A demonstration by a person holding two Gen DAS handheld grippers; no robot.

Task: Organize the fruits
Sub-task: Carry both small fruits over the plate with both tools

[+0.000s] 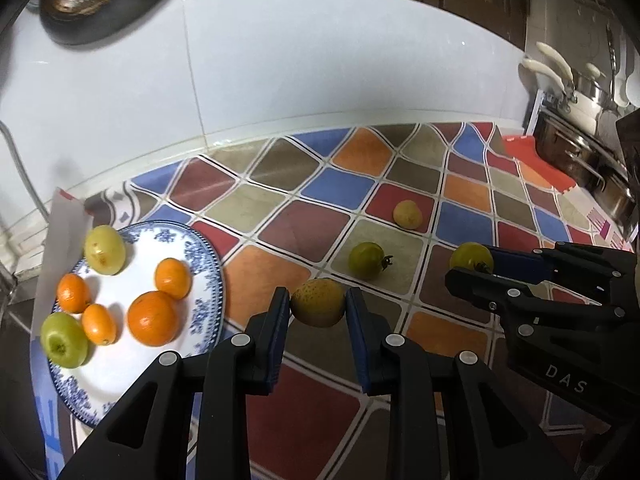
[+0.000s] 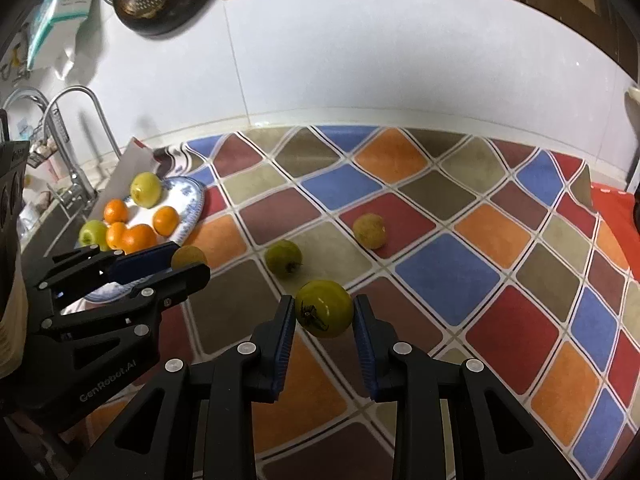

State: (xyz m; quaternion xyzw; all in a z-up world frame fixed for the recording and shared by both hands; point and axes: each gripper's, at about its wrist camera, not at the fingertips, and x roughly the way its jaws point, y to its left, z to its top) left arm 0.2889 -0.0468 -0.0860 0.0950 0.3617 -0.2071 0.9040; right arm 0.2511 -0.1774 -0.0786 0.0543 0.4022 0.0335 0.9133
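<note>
A checkered mat (image 1: 344,184) of red, blue, orange and olive squares covers the counter below a white tiled wall (image 1: 320,60). Only the right wrist view shows the tap (image 2: 76,136) and sink edge at far left; only the left wrist view shows the steel pots (image 1: 580,148) at far right.

A blue-and-white plate (image 1: 204,264) sits at the mat's left end. In the left wrist view it holds two green apples (image 1: 105,250) and four oranges (image 1: 153,318); the right wrist view shows the same pile, partly hidden behind the other tool.

The left gripper (image 1: 318,312) has its jaws clamped on a speckled yellow-brown fruit (image 1: 318,306), held just right of the plate. From the right wrist view only the top of this fruit shows.

The right gripper (image 2: 324,316) has its jaws clamped on a green tomato (image 2: 324,308) with a dark stem, held above the mat well right of the plate.

Two fruits lie loose on the mat between the tools and the wall: a second green tomato (image 1: 367,260) and, farther back, a small yellow fruit (image 1: 407,214).
</note>
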